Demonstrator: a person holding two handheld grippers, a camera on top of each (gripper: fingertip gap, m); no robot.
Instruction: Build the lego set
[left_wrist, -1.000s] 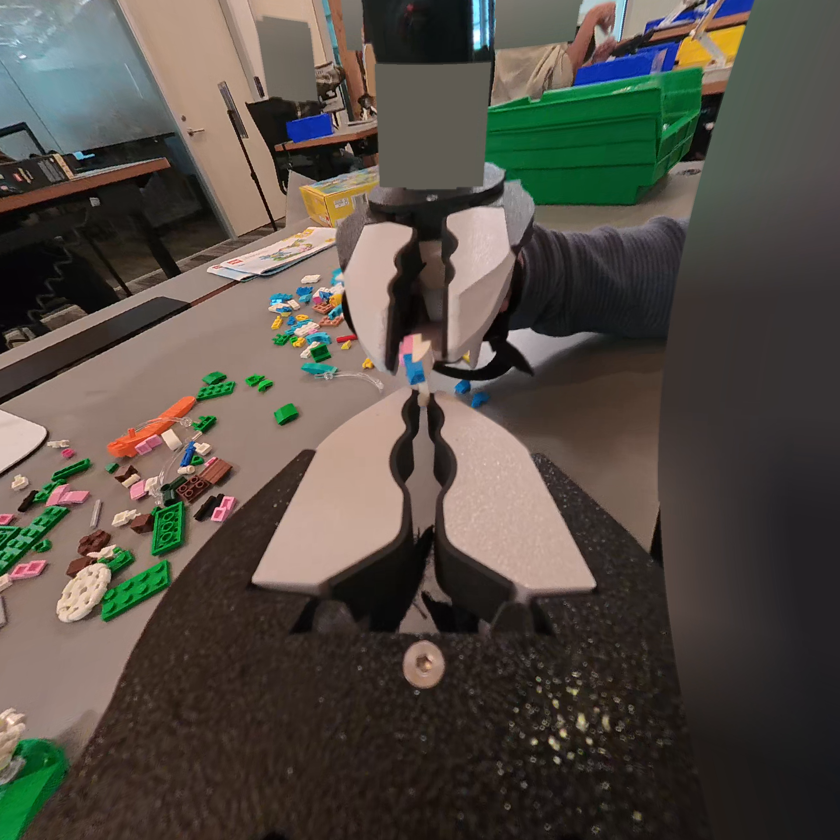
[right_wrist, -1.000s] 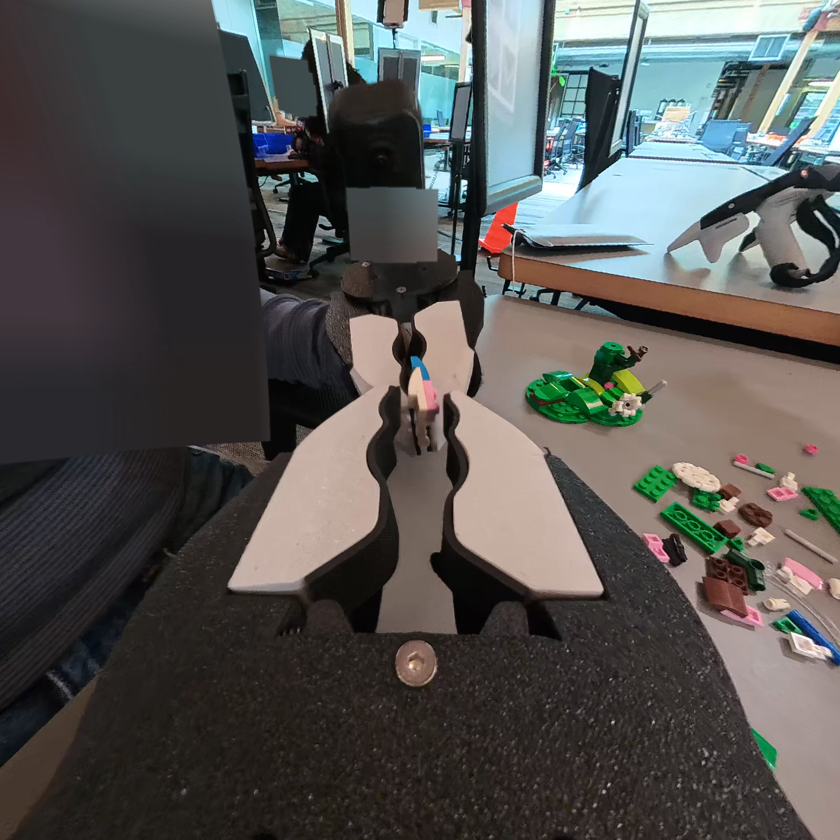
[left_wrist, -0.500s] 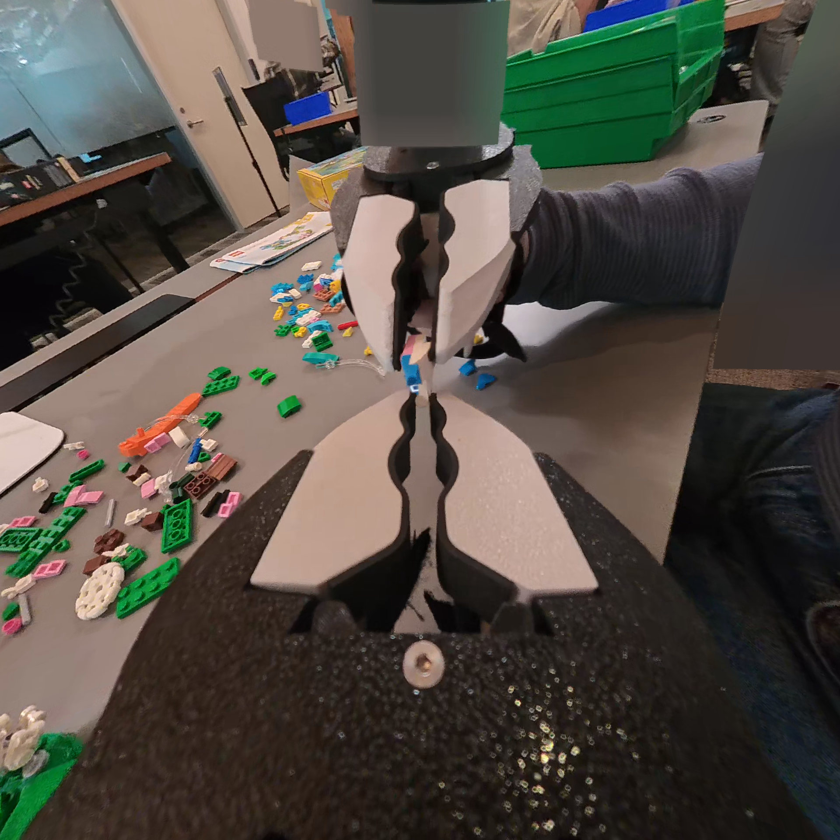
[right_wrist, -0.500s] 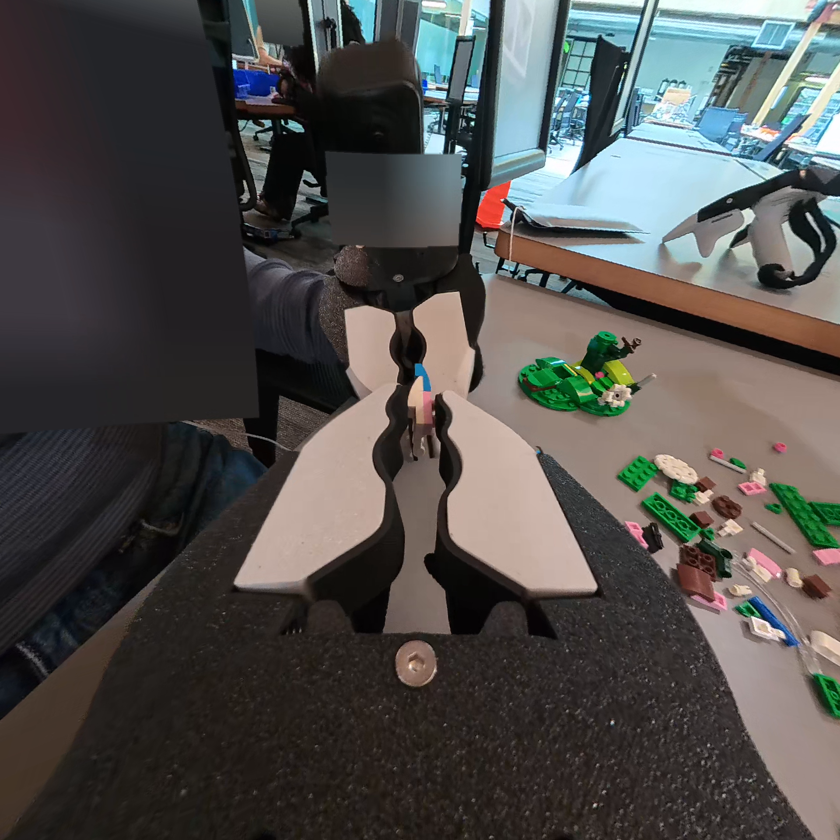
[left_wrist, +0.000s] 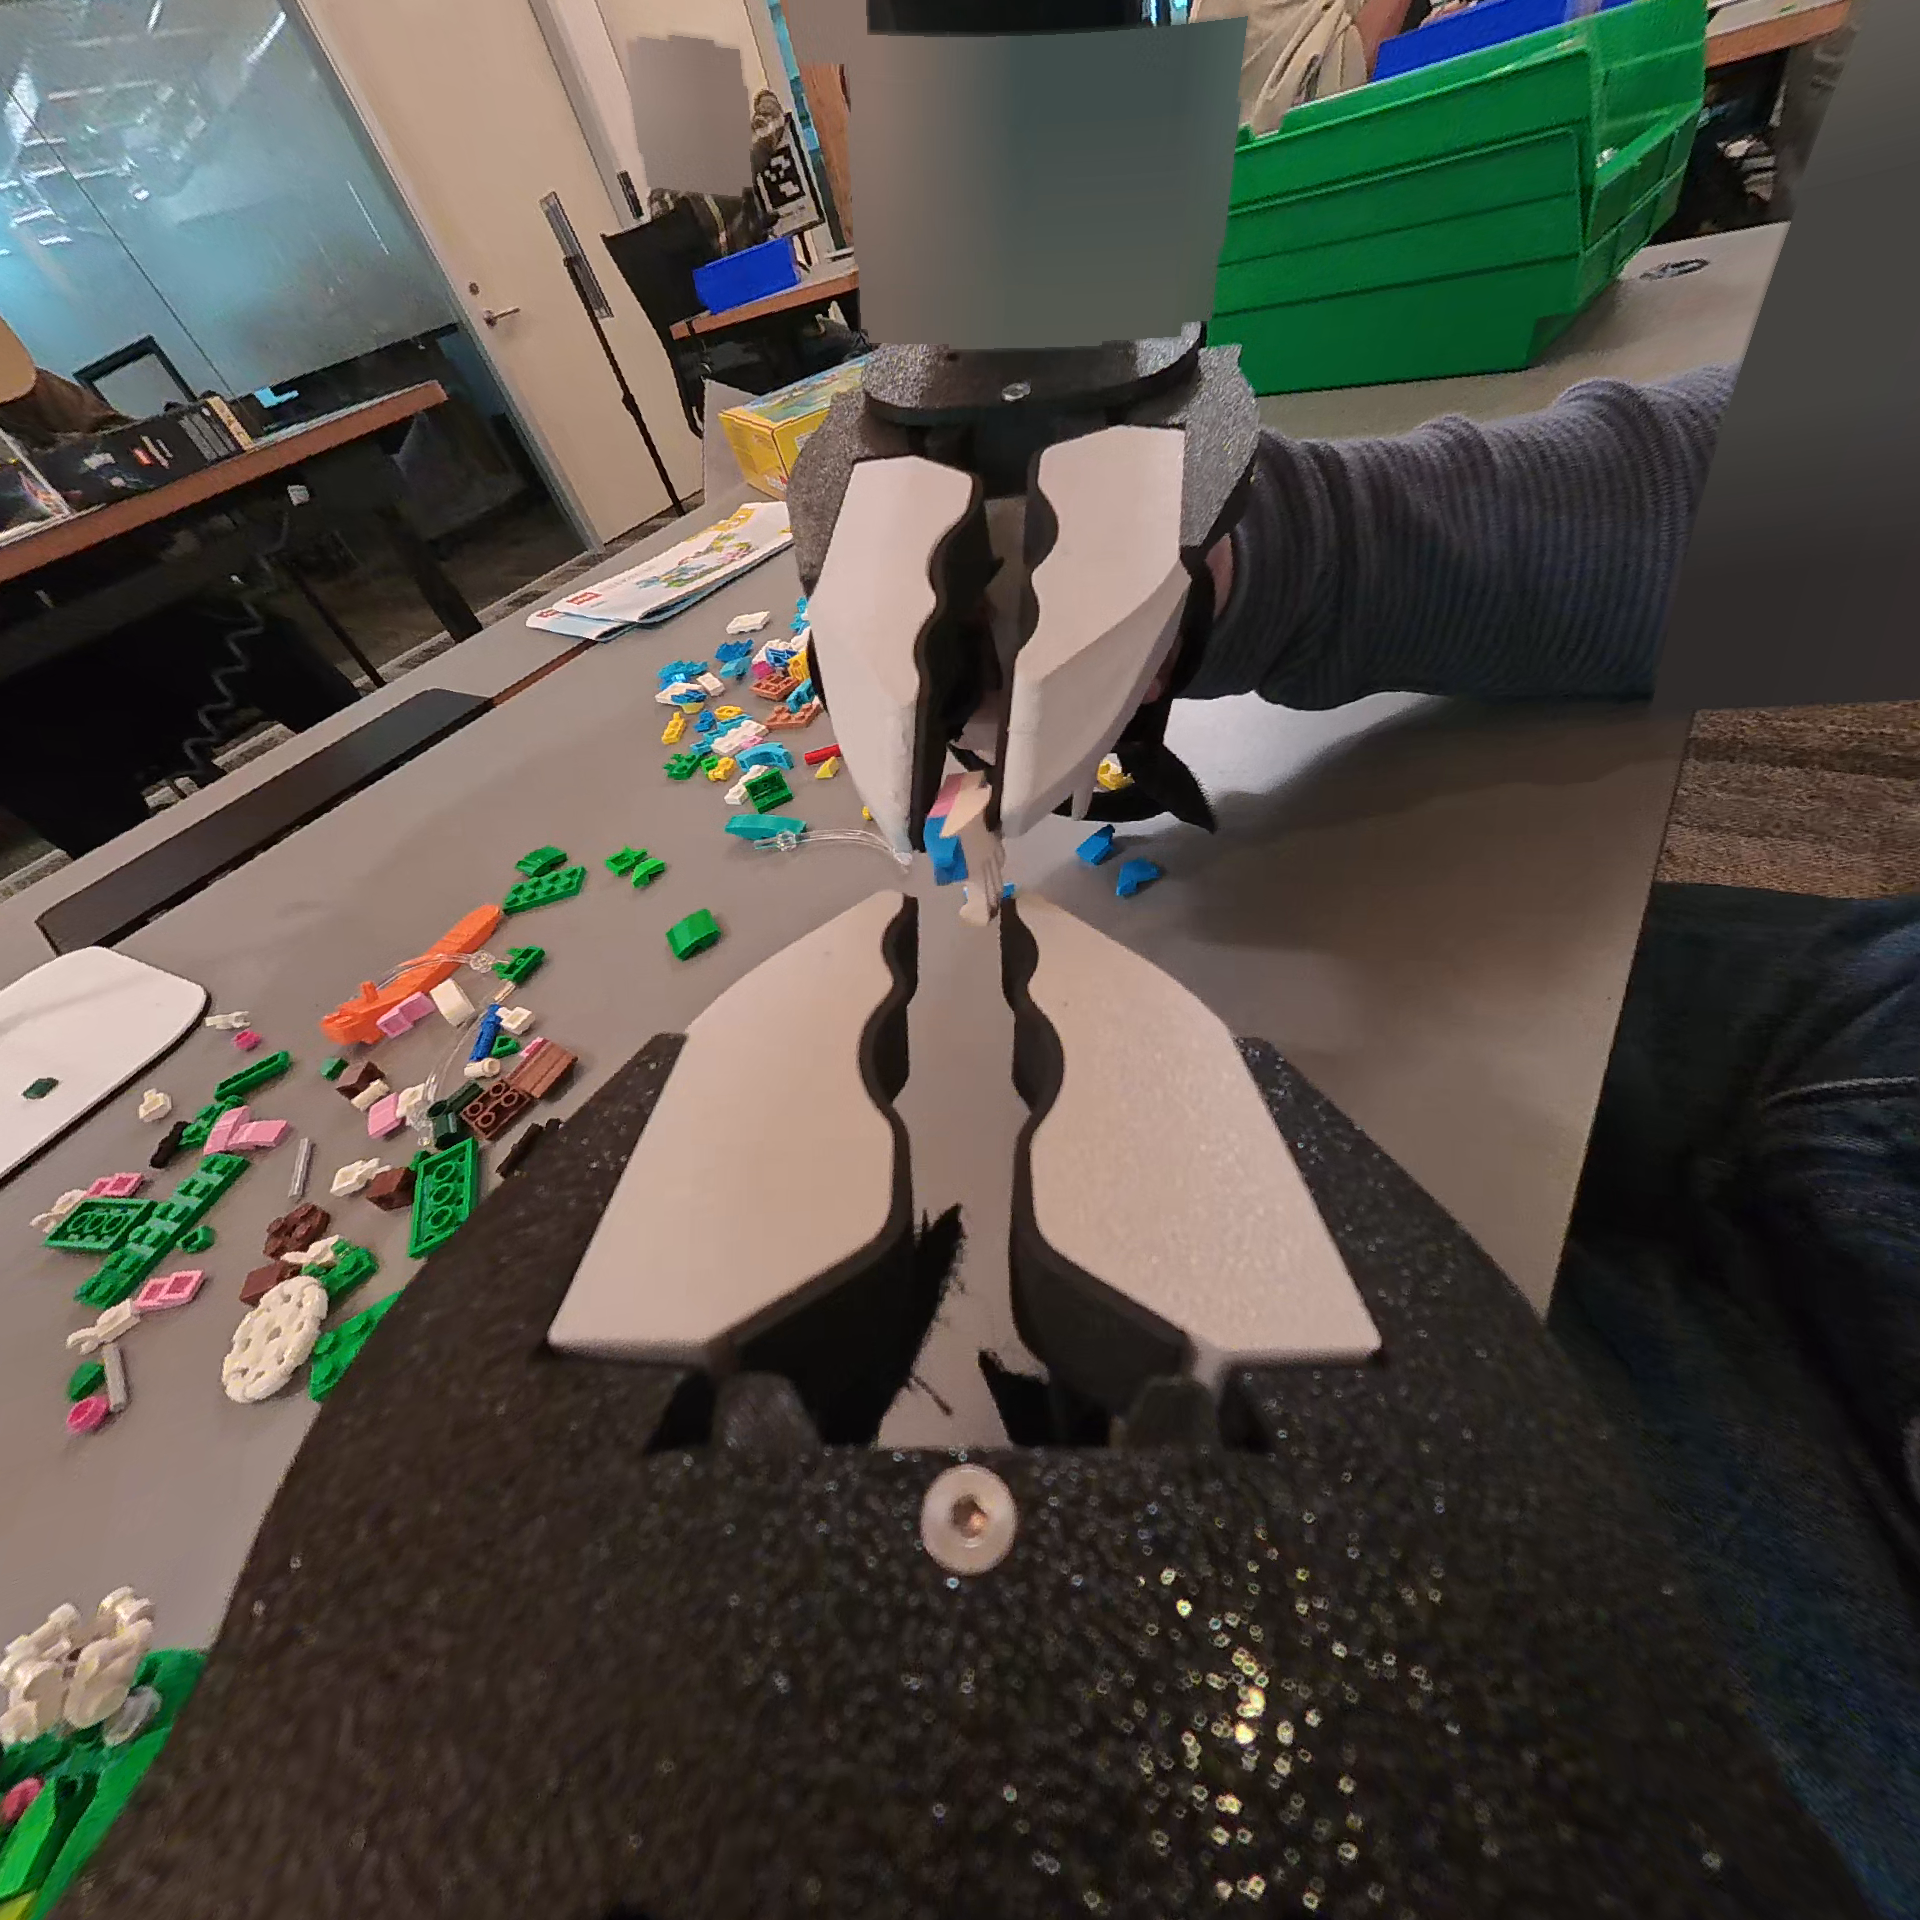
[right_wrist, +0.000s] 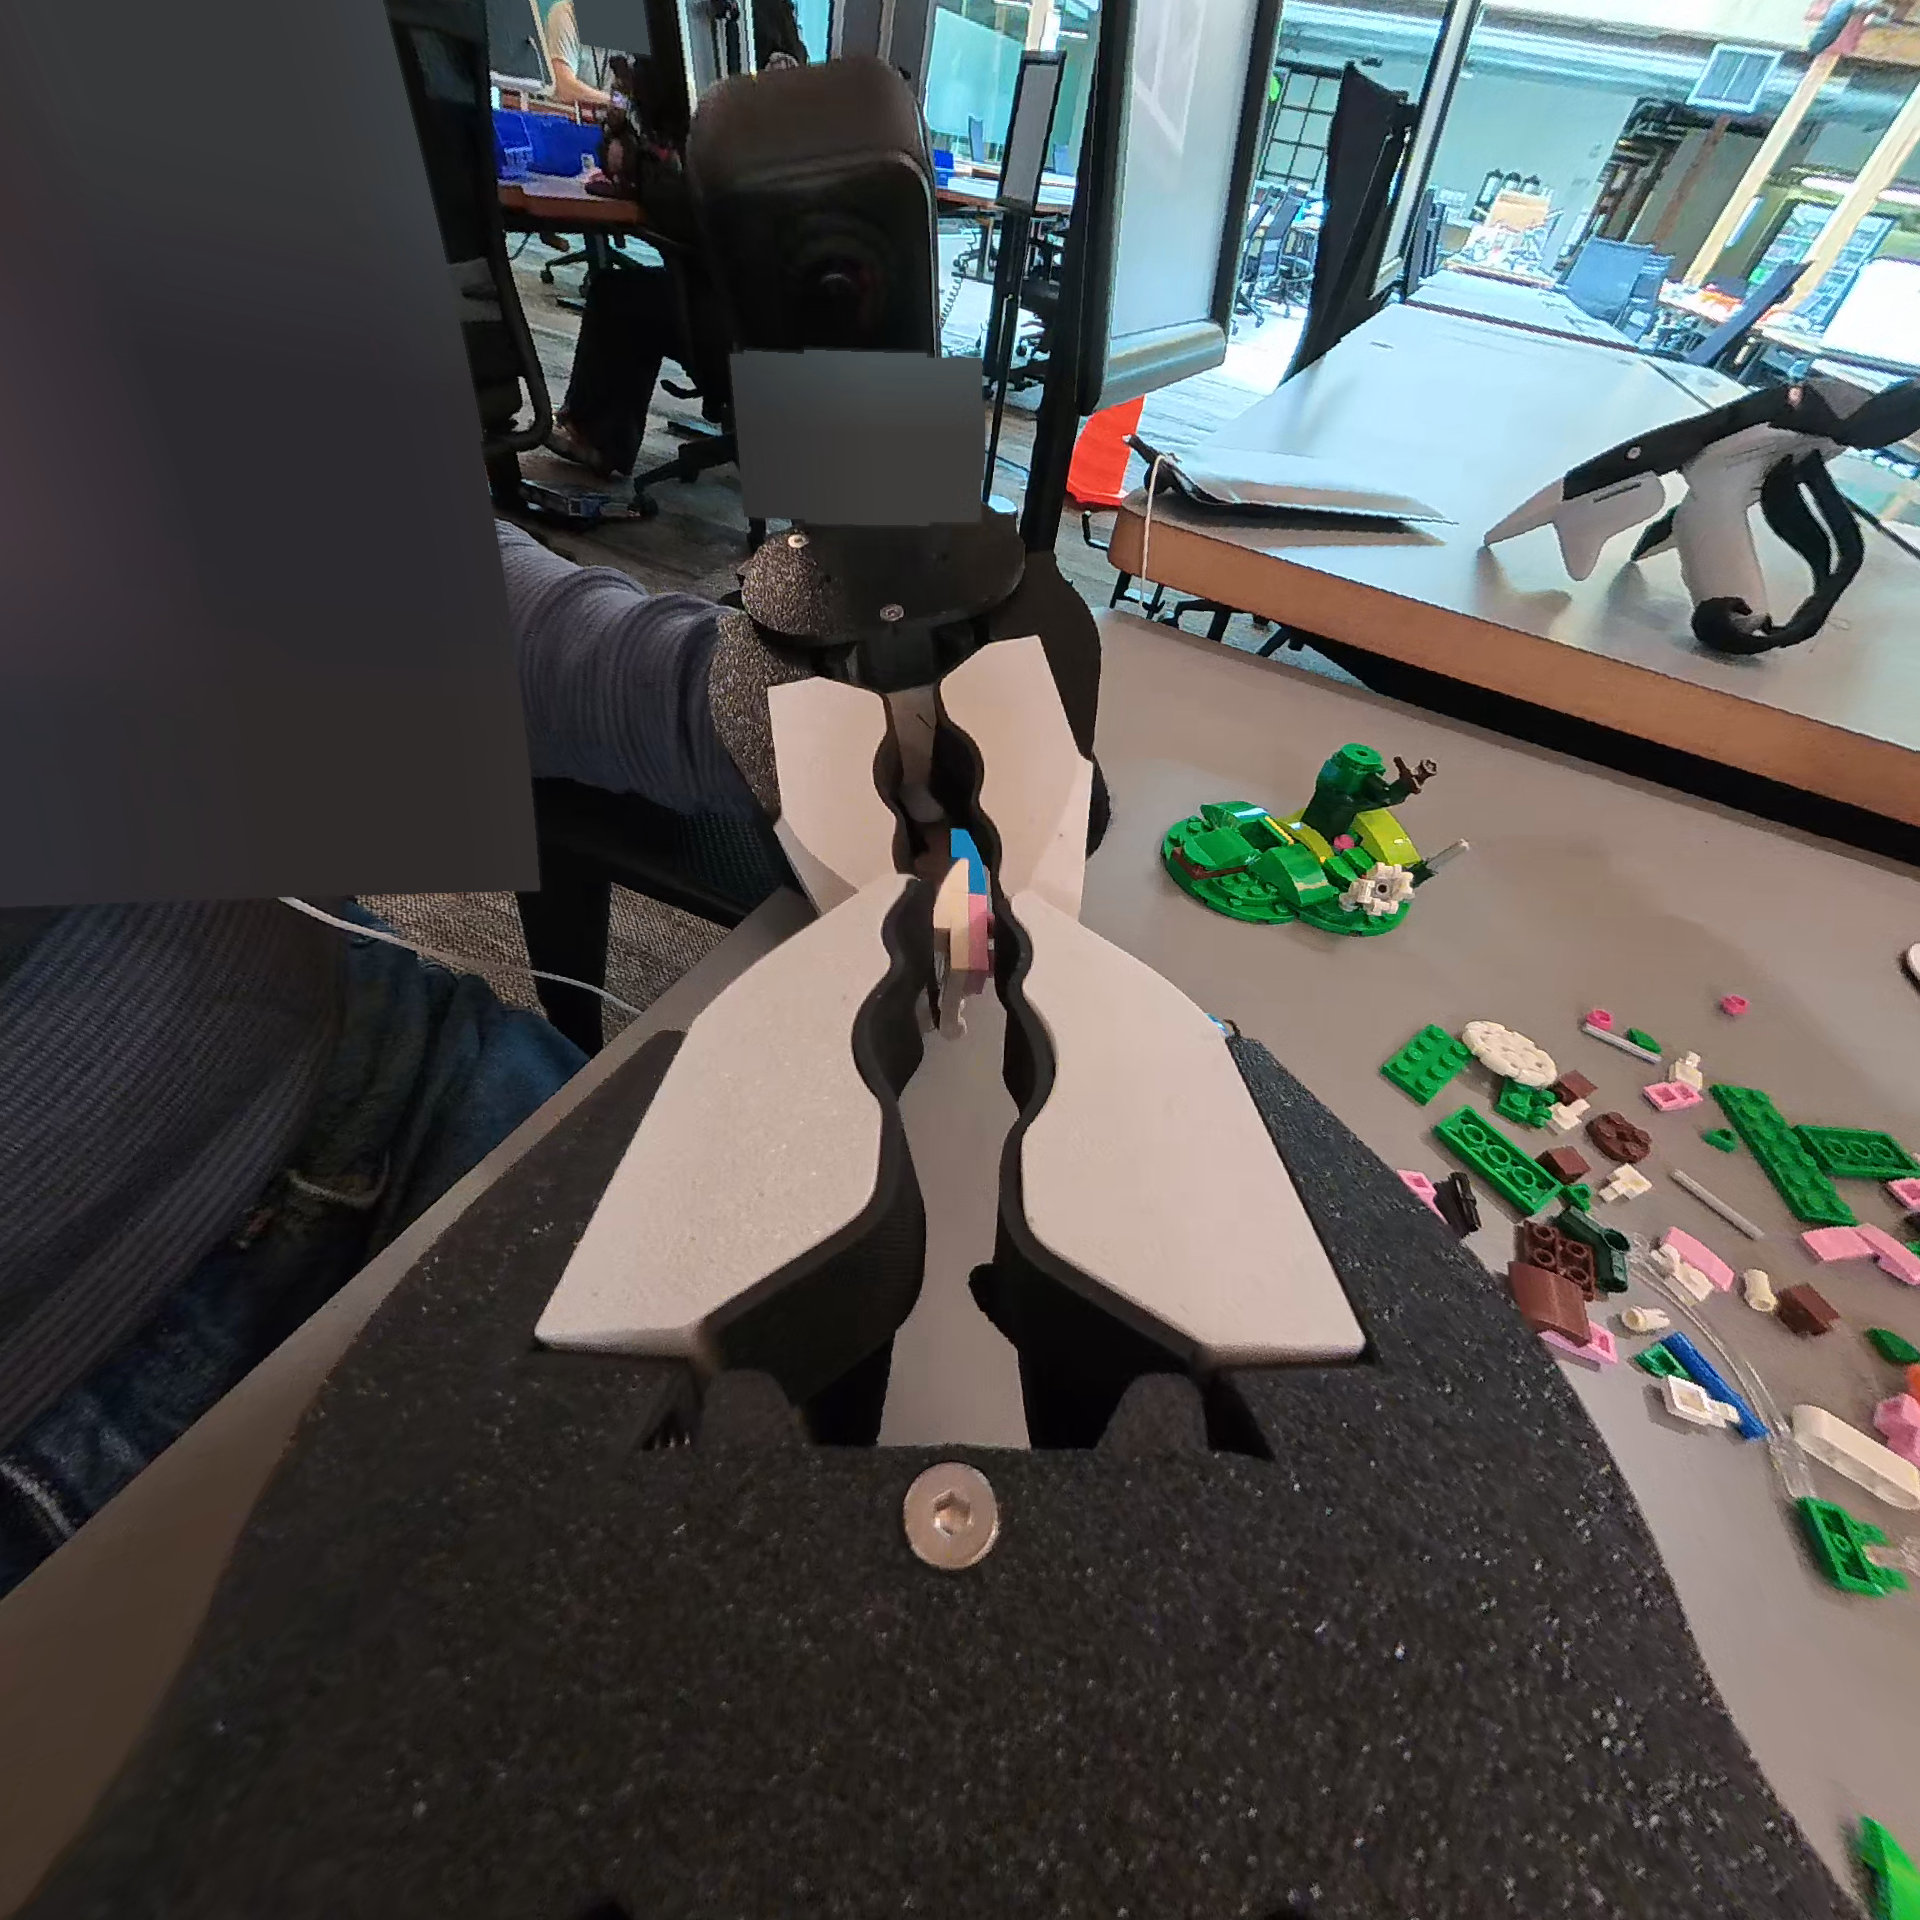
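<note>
Right gripper (right_wrist: 961, 899): clenched on a small pink, white and blue lego sub-assembly (right_wrist: 964, 930), pinched between the tips and held up above the near edge of the table (left_wrist: 1351, 987). Meets the left gripper (left_wrist: 951, 914) tip to tip, nose against nose. Left gripper: jaws only narrowly parted, with the white lower end of the sub-assembly right at the tips; cannot tell whether actually pinching it or merely touching.

Looks like a mating step: pressing or aligning a part on the little stack held between the two.

Handling, as a judgement: very light, stiff plastic, smooth and a bit slippery on the flat faces. Not fragile as material, but held together by stud friction only, so apt to pop apart or twist out under a sideways squeeze. Best taken across the flat side faces, low on the stack and clear of the joint being pressed. Best pushed along the stud axis, not at an angle. Easy to drop, and small enough to get lost among the loose pieces (left_wrist: 436, 1184) spread across the table to the left.

Elsewhere: a finished green leafy build (right_wrist: 1299, 862) well apart on the table, and an instruction booklet (left_wrist: 665, 582) at the far edge.
</note>
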